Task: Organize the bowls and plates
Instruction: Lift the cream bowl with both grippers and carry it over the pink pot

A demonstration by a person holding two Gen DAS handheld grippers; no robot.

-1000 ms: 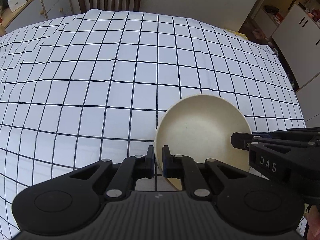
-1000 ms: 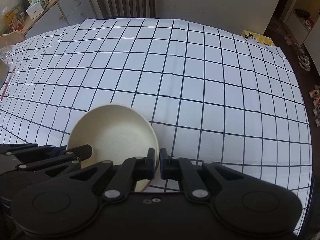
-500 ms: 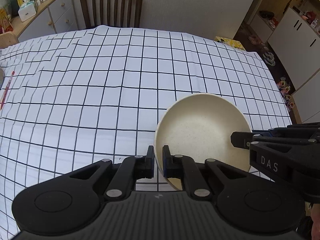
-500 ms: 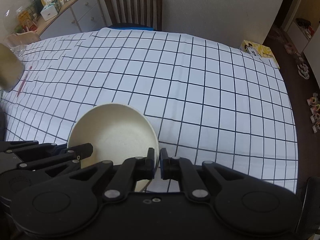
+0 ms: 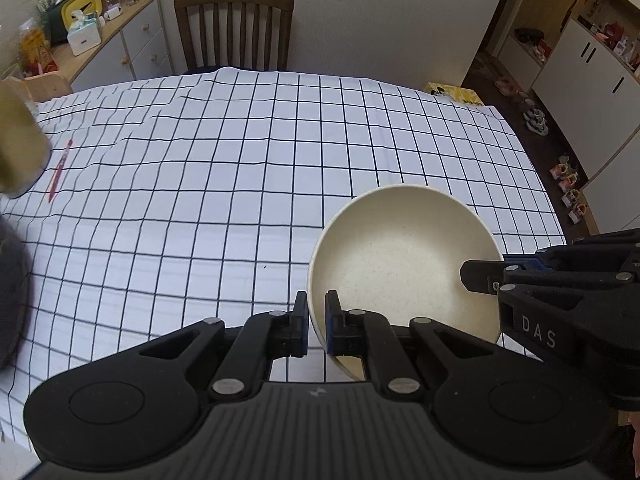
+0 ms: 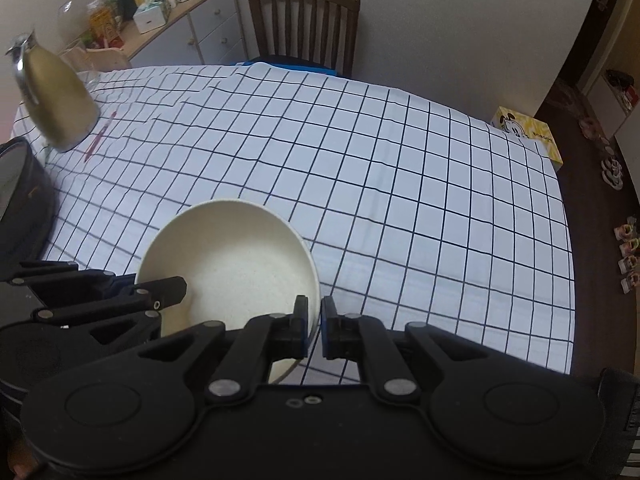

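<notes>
Left wrist view: left gripper (image 5: 316, 322) jaws clamped on near rim of round cream speckled bowl (image 5: 404, 264), held tilted above checked-cloth worktop (image 5: 240, 168). Right gripper (image 5: 480, 274) pinches far rim.

Right wrist view: right gripper (image 6: 314, 330) jaws clamped on bowl (image 6: 236, 264) rim; left gripper (image 6: 172, 290) grips opposite edge.

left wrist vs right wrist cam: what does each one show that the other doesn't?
Left wrist only: the white cupboards with black handles at the right edge, and the "DAS" lettering on the right gripper coming in from the right.

Right wrist only: the whole gold kettle with its handle, the blue cushion on the chair seat, and the left gripper coming in from the left.

Both: the cream bowl pinched at opposite sides of its rim by the two grippers, the checked tablecloth, the wooden chair, the red pen, the yellow box.
</notes>
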